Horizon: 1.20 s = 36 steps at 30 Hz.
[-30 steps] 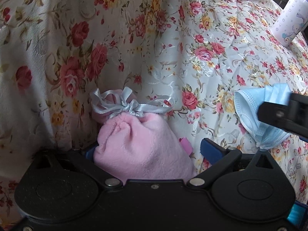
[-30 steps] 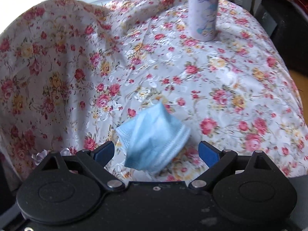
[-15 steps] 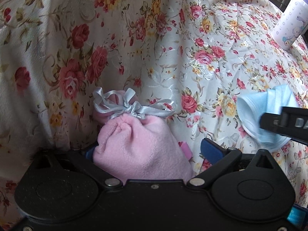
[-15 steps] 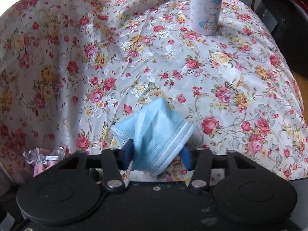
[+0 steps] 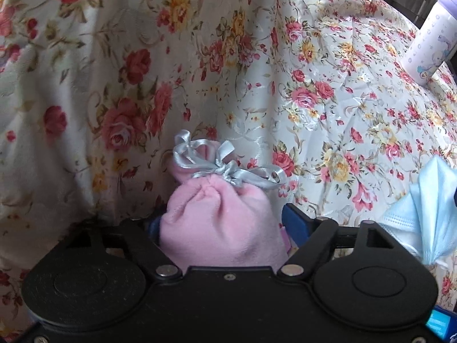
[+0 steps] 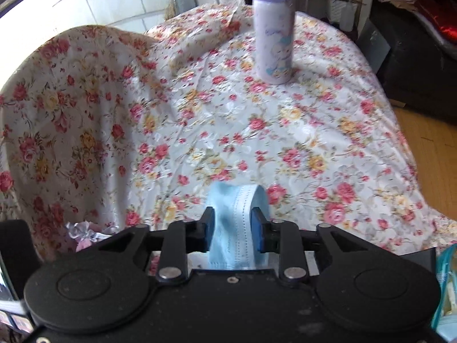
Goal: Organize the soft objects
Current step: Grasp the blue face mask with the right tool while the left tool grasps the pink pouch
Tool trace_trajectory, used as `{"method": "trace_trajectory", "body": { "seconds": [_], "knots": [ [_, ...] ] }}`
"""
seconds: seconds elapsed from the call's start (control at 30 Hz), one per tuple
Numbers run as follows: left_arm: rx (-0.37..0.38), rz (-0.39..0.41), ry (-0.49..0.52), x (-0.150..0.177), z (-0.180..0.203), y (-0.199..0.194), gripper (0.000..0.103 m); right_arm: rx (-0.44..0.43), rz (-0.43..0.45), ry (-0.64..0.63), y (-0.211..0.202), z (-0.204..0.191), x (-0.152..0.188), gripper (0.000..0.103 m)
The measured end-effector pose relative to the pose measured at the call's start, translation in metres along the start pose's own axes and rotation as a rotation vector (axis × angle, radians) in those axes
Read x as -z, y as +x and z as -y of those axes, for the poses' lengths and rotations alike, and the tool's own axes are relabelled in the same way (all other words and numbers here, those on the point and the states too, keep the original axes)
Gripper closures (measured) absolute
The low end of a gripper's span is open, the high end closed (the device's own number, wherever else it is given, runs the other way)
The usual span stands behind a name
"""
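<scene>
Black gripper bodies, round housings, silver screws; blue fingers [image 6: 258, 233]

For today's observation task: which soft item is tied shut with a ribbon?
The pink plush pouch, silver ribbon at its neck; the blue face mask has none.

The broad middle of the floral-clothed worktop [image 6: 217, 131] lies bare, open room for a pass between the near edge and the far side. At the far side a lavender-capped bottle [image 6: 273, 28] stands upright, the one tall obstacle on the cloth. To the left the cloth climbs over a raised hump [image 6: 71, 91], which walls off that side. A pink drawstring pouch [image 5: 220, 223] sits tight against the foot of that rise, so little room seems left behind it, though the fisheye view makes this hard to judge. A blue face mask [image 6: 237, 223] fills the gap between the right gripper's fingers [image 6: 258, 228].
</scene>
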State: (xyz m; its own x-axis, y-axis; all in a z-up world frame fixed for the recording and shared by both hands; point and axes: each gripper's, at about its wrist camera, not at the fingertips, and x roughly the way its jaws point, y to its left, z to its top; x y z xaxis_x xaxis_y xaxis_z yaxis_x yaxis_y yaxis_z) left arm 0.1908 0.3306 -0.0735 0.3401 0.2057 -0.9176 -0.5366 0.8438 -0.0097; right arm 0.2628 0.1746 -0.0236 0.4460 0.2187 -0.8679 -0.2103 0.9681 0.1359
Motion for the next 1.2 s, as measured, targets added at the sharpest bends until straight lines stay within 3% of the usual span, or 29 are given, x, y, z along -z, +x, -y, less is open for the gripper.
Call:
{"method": "trace_trajectory", "body": {
  "seconds": [0.03,0.1,0.17,0.53,0.63,0.77,0.8,0.9,1.2],
  "knots": [
    [0.001,-0.002,-0.002,0.0,-0.001,0.0,0.028,0.011,0.007,0.008,-0.002,0.003,0.0,0.048],
    [-0.004,0.0,-0.002,0.001,-0.003,-0.002,0.031,0.025,0.012,0.028,-0.002,0.01,0.001,0.02],
    [-0.007,0.001,0.0,0.002,-0.003,-0.003,0.031,0.032,-0.008,0.045,0.004,0.014,0.001,0.0],
    [-0.014,0.026,0.002,0.006,0.001,-0.003,0.032,0.129,-0.1,-0.061,0.062,-0.001,0.012,0.001],
    [-0.016,0.032,0.005,0.005,0.003,-0.002,0.032,0.144,-0.102,-0.103,0.069,-0.006,0.014,0.007],
    [-0.016,0.037,0.006,0.004,0.004,0.0,0.032,0.13,-0.12,-0.143,0.069,-0.01,0.016,0.056],
    [-0.016,0.038,0.006,0.003,0.005,0.0,0.032,0.12,-0.131,-0.141,0.069,-0.01,0.017,0.062],
    [-0.015,0.04,0.006,0.003,0.004,0.0,0.033,0.098,-0.117,-0.108,0.059,-0.003,0.016,0.069],
    [-0.005,0.052,-0.008,0.001,0.0,-0.003,0.042,0.066,-0.027,-0.028,0.004,0.015,0.003,0.069]
  ]
}}
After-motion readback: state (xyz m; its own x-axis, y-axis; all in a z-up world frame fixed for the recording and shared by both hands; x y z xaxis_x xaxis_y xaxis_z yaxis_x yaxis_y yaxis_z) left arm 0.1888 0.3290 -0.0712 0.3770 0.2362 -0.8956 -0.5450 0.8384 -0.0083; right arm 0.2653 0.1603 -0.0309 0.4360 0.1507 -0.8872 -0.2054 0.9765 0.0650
